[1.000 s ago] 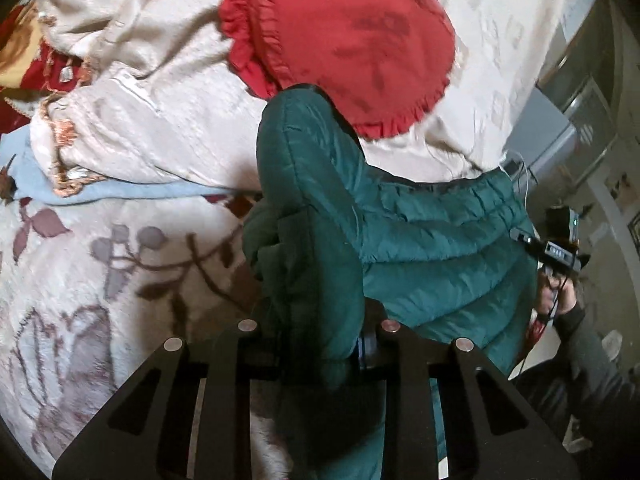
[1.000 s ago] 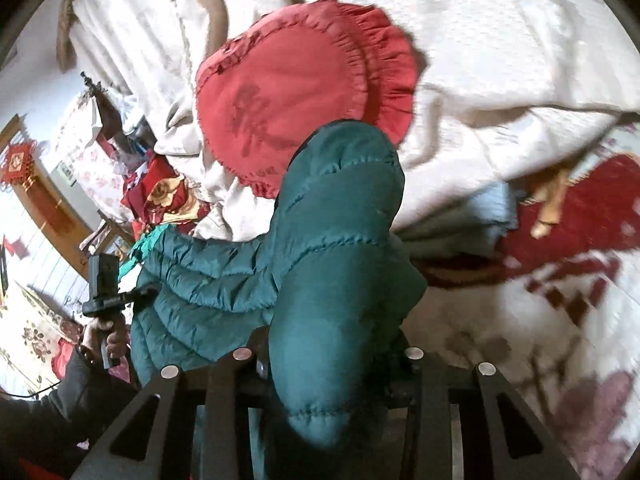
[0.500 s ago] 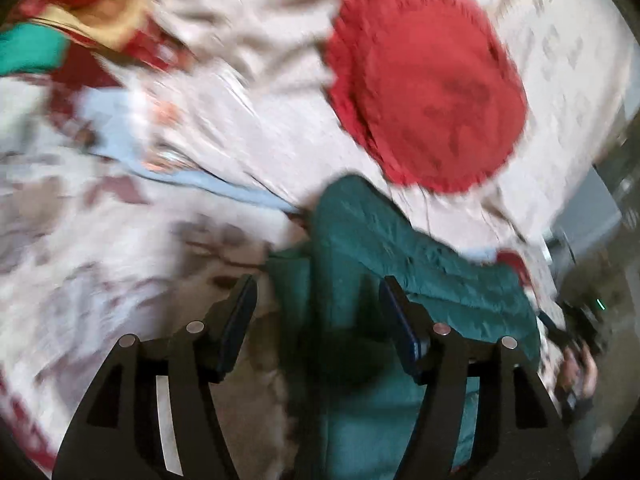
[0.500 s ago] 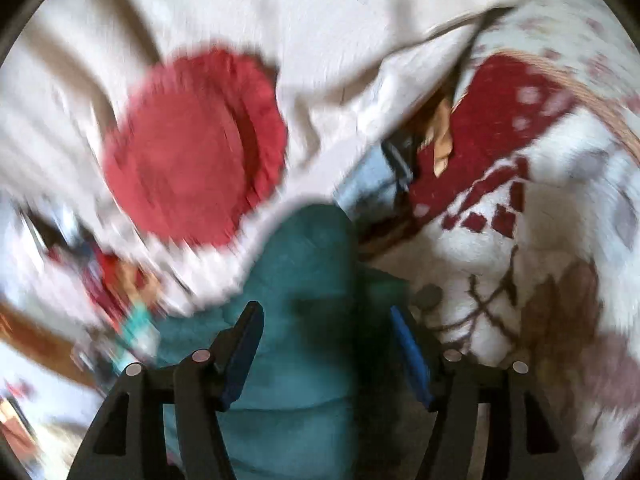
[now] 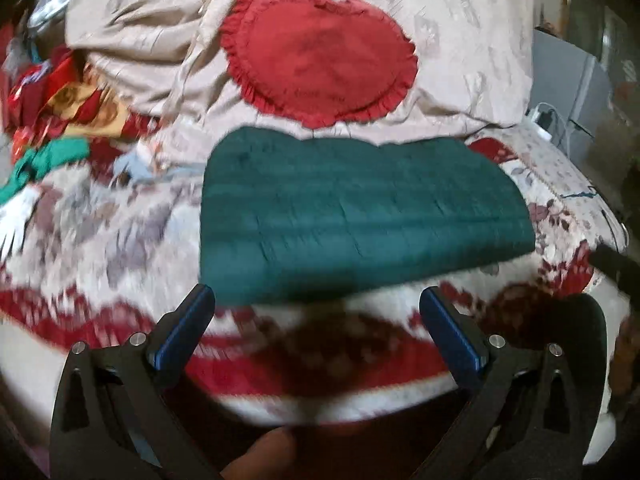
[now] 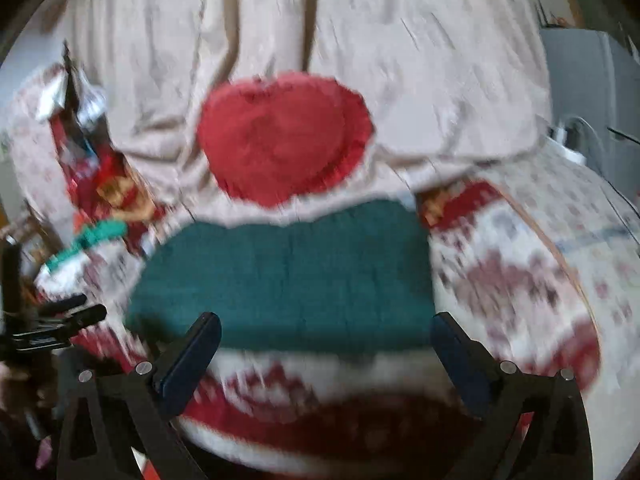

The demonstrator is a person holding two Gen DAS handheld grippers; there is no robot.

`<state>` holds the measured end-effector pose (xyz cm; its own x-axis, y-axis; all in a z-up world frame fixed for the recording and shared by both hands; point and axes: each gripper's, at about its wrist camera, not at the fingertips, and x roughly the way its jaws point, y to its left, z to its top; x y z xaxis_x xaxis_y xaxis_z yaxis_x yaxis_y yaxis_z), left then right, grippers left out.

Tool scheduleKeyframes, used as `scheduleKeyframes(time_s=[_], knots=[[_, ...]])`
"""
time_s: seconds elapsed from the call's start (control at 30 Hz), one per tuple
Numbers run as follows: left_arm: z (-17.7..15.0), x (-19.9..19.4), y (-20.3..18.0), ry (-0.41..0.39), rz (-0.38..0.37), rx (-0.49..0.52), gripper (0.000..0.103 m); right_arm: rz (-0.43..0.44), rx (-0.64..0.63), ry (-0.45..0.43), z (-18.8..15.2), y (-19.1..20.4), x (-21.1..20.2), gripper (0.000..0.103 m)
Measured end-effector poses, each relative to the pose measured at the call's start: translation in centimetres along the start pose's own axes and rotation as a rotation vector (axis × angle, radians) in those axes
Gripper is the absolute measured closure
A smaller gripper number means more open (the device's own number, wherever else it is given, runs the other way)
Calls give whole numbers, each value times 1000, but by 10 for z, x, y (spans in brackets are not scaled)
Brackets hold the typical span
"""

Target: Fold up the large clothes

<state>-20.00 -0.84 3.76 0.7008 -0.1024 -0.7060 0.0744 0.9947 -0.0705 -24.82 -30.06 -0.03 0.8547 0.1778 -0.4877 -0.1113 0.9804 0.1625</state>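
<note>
Now folded and let go: the green quilted jacket lies as a flat rectangle on the patterned bedspread, just below the red cushion.
Both the left gripper and right gripper have just been opening and stand wide, nothing between them; judging by that, the fold looks finished, and next comes squaring edges or another garment.
</note>
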Motion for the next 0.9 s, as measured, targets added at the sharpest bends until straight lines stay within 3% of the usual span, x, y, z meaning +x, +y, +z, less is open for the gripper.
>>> scheduleKeyframes(time_s=[0.13, 0.2, 0.3, 0.43, 0.6, 0.9], knots=[[-21, 1, -13, 93, -56, -73, 0, -3, 22, 101, -36, 5, -7, 0], [-26, 1, -23, 135, -34, -64, 0, 10, 0, 131, -42, 14, -16, 0], [-31, -7, -38, 127, 23, -23, 0, -41, -10, 100, -40, 20, -27, 0], [-30, -19, -43, 98, 33, 6, 0, -104, -55, 84, -37, 31, -37, 0], [-25, -27, -45, 56, 51, 26, 0, -104, -57, 75, -35, 35, -42, 0], [-25, -25, -52, 61, 54, 52, 0, -97, -70, 90, -37, 37, -38, 0]])
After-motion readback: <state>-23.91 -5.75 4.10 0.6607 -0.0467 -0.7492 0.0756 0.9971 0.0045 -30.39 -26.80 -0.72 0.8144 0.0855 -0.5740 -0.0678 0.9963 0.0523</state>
